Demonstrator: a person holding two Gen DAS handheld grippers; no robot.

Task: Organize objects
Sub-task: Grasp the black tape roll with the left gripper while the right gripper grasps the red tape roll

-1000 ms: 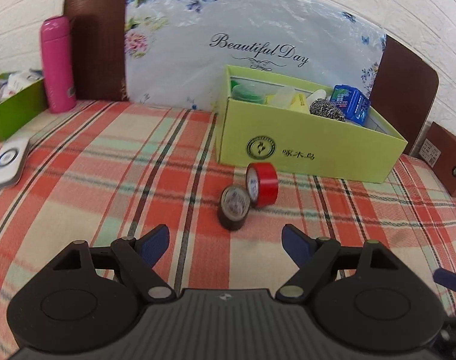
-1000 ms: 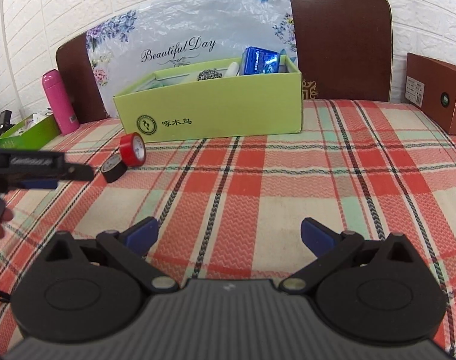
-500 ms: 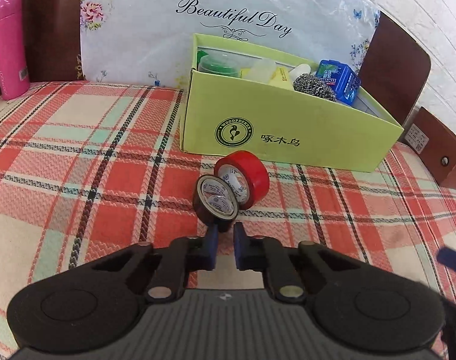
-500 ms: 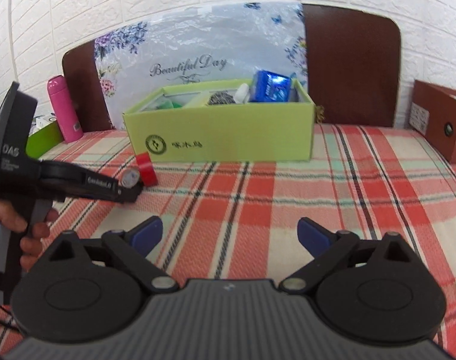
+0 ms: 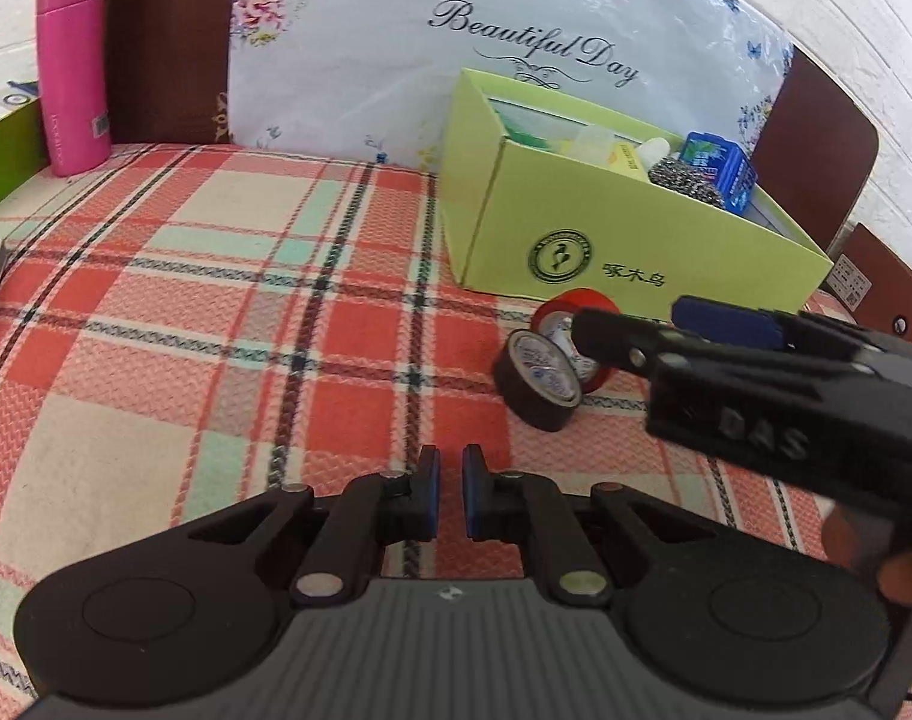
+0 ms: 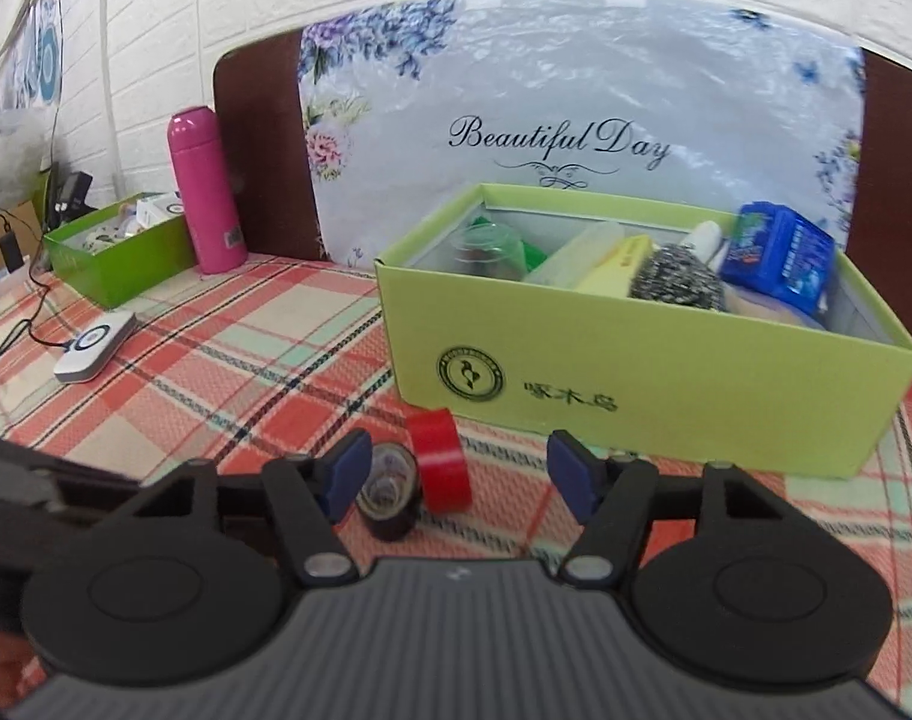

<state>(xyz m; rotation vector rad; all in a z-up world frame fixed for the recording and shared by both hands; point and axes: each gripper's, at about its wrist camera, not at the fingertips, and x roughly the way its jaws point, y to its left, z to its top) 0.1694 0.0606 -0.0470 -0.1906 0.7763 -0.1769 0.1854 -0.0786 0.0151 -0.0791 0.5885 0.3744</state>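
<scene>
A black tape roll (image 5: 537,379) and a red tape roll (image 5: 582,324) stand on edge, touching, on the plaid cloth in front of a lime-green box (image 5: 636,258) holding several items. My left gripper (image 5: 445,501) is shut and empty, set back left of the rolls. My right gripper (image 6: 459,474) is open; both rolls, black (image 6: 390,498) and red (image 6: 441,465), sit between its fingers. It also shows in the left wrist view (image 5: 654,330), reaching over the red roll.
A pink bottle (image 6: 204,189) and a dark green box (image 6: 117,252) stand at the back left. A white device (image 6: 93,345) with a cable lies on the cloth. A floral pillow (image 6: 576,114) leans on the headboard. A brown box (image 5: 882,291) sits at the right.
My left gripper closed empty, then pulled back to the left of the rolls. My right gripper moved in from the right and now brackets both rolls, still open.
</scene>
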